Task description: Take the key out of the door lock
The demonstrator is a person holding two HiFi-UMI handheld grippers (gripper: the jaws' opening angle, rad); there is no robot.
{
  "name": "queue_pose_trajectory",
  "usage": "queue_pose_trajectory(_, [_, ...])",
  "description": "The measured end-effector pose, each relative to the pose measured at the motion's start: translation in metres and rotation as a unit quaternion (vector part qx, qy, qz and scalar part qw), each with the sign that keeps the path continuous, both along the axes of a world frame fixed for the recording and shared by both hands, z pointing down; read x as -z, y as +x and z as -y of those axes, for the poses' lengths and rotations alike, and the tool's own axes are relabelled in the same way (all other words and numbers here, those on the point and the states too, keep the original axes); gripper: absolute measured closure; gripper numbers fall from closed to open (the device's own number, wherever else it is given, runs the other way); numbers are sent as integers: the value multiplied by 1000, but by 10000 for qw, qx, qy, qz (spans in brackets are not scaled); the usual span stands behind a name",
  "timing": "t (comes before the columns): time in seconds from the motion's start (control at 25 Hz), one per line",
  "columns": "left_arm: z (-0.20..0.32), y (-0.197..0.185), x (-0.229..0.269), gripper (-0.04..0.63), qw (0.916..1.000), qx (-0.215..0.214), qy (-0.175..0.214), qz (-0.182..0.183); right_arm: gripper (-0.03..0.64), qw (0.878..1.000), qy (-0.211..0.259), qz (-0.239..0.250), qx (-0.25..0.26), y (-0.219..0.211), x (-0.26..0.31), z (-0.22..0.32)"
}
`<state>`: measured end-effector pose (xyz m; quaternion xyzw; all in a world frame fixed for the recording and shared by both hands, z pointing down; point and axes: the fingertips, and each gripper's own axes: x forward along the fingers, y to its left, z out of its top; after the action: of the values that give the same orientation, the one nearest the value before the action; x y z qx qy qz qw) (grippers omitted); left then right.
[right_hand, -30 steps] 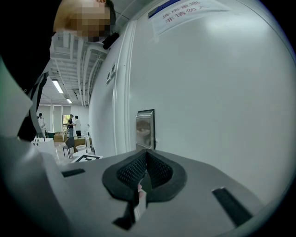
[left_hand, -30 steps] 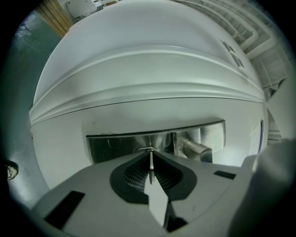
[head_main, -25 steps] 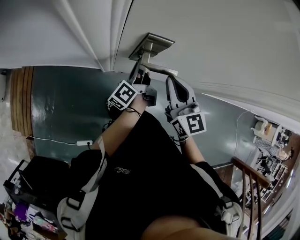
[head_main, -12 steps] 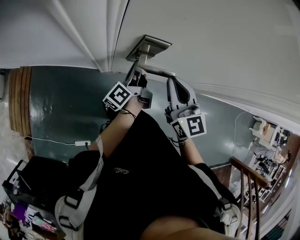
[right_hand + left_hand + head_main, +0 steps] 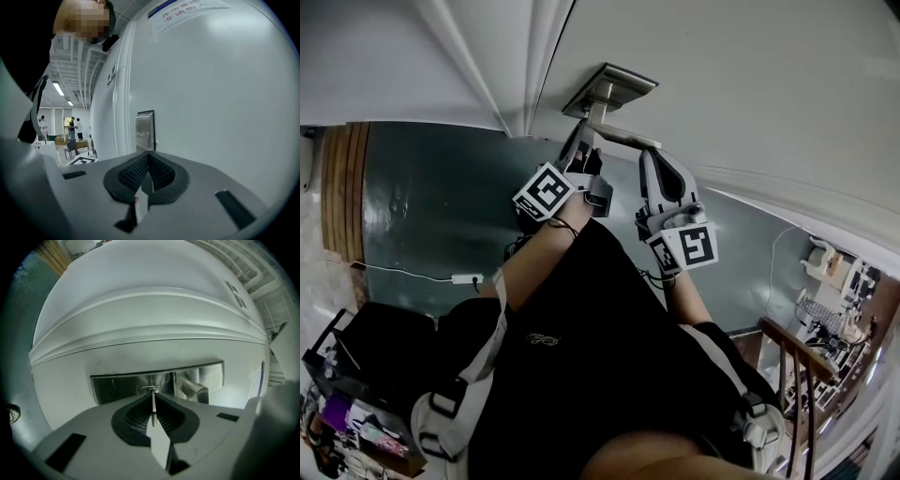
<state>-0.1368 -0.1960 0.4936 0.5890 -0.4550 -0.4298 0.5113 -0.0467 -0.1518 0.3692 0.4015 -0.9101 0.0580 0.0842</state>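
A thin silver key (image 5: 153, 402) sticks out of the keyhole in the brushed-metal lock plate (image 5: 117, 387) on the white door (image 5: 150, 310). My left gripper (image 5: 153, 397) is shut on the key, its pads pressed against both flat sides. The lever handle (image 5: 194, 389) stands just right of the key. In the head view the left gripper (image 5: 584, 142) reaches up to the lock plate (image 5: 614, 84), under the lever handle (image 5: 623, 139). My right gripper (image 5: 652, 161) hovers beside it, shut on nothing. In the right gripper view the right gripper (image 5: 149, 157) points along the door toward the lock plate (image 5: 145, 131).
A printed sheet (image 5: 187, 11) is stuck on the door higher up. Several people (image 5: 75, 126) stand far down the hall. A wooden stair railing (image 5: 797, 366) is at the lower right, and a black bag (image 5: 375, 347) with clutter lies on the floor at the lower left.
The head view has shifted slightly. Both grippers keep their places at the lock, the left still shut on the key.
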Motion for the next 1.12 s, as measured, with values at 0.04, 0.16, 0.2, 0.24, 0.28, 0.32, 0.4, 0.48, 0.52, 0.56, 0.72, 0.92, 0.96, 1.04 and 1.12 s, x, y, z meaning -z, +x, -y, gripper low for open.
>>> queue_pose_trajectory(0.04, [0,0,0,560,10000,-10,0,1,609,10000,-11,4,0,-1,-1,-1])
queue_pose_trajectory(0.16, [0,0,-2,560,10000,-31,6,33,609,10000,-47,9,-15,-2,-4,-3])
queue_pose_trajectory(0.2, [1,0,-2,560,10000,-43,8,53,609,10000,-49,7,-27,-2,-4,-4])
queue_pose_trajectory(0.24, [1,0,-2,560,10000,-58,7,68,609,10000,-48,6,-39,-2,-5,-5])
queue_pose_trajectory(0.28, [1,1,-3,560,9999,-74,3,80,609,10000,-46,5,-53,-1,-5,-6])
queue_pose_trajectory(0.32, [1,1,-3,560,9999,-91,-4,88,609,10000,-45,5,-68,-1,-5,-7])
queue_pose_trajectory(0.4, [1,1,-3,560,9999,-126,-19,95,609,9999,-45,4,-105,-1,-6,-9])
queue_pose_trajectory(0.48, [1,1,-3,560,9998,-165,-42,86,609,9999,-44,-2,-145,-1,-7,-12])
queue_pose_trajectory(0.52, [0,1,-3,560,9998,-181,-55,79,609,9999,-46,-6,-166,-2,-7,-14])
queue_pose_trajectory(0.56, [0,2,-3,560,9998,-196,-68,75,609,9998,-48,-10,-185,-2,-8,-15])
queue_pose_trajectory(0.72, [0,1,-3,560,9996,-226,-115,78,609,9997,-46,-4,-255,-4,-9,-19])
queue_pose_trajectory(0.92, [-5,3,-3,560,9996,-240,-155,60,609,9992,-5,7,-398,-3,-7,-23])
queue_pose_trajectory(0.96, [-8,4,-2,560,9995,-258,-150,66,609,9991,-2,10,-432,-2,-6,-24])
queue_pose_trajectory(1.04, [-13,3,0,560,9994,-302,-124,87,609,9988,-6,8,-486,-2,-6,-26])
queue_pose_trajectory(1.12, [-16,2,1,560,9993,-360,-73,113,609,9986,-25,-1,-533,-2,-8,-28])
